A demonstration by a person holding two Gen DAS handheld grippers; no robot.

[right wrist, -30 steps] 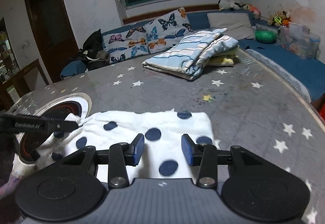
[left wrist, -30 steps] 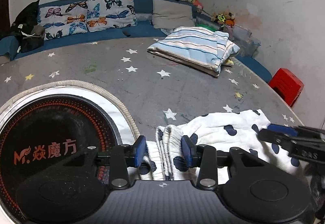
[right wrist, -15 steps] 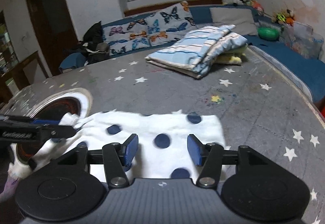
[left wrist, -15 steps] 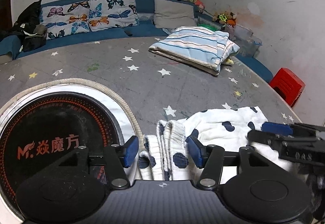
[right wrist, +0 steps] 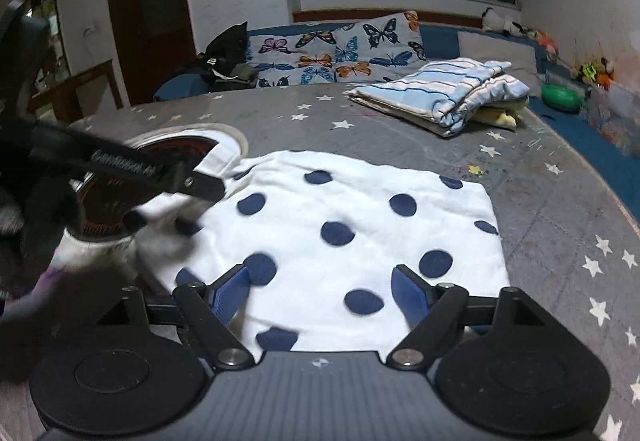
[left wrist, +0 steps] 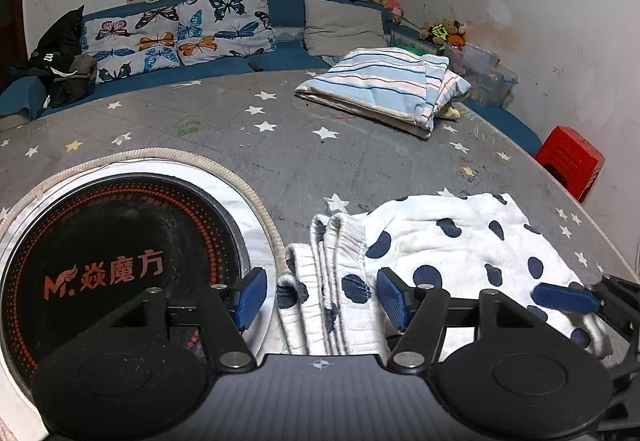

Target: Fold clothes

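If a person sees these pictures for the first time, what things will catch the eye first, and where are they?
First, the white garment with dark blue dots, spread on the grey star-patterned table just ahead of both open tools. Next, the black round cooktop with red lettering set into the table at its left. Further back lies a folded striped blanket.

Big grey table [left wrist: 248, 161] w/ printed white & yellow stars and scuff marks. Lying on it: white garment w/ navy polka dots [right wrist: 360, 225], spread flat near front edge, ribbed waistband end bunched at round black cooktop [left wrist: 112, 265], which is set into the top, orange lettering, pale braided ring around it. Further back, well apart: folded light-blue striped blanket [left wrist: 384, 85], w/ sth yellow under its far end.
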